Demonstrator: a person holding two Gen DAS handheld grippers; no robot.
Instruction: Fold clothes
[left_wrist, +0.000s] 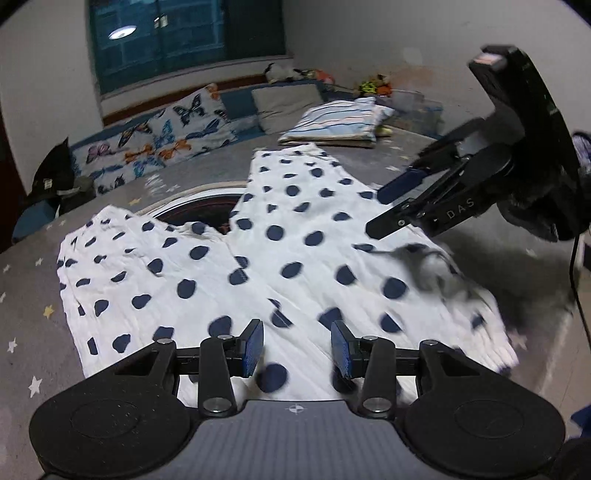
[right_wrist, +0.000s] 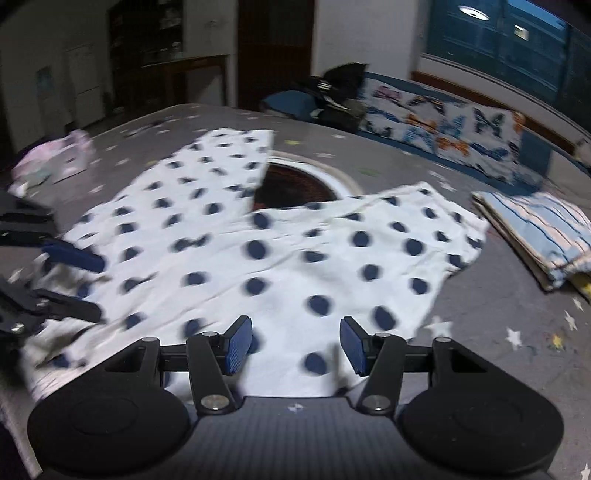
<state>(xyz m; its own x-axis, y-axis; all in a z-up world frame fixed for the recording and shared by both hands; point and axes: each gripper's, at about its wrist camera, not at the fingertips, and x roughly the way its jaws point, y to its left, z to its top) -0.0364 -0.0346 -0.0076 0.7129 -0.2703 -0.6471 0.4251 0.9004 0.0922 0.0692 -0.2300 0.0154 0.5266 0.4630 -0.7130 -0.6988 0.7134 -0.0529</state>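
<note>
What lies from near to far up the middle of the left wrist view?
Left gripper → polka-dot garment → striped folded cloth → grey pillow → window.

Polka-dot shorts (left_wrist: 258, 258) flat on bed

Grey star-print bed cover (left_wrist: 33, 295), butterfly pillows (left_wrist: 162, 136), dark window (left_wrist: 184, 40), white walls (left_wrist: 369, 29), dark wooden door (right_wrist: 275, 51)

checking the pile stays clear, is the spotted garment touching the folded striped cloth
Apart. The right wrist view shows bare grey bedsheet between the spotted garment and the striped cloth.
</note>
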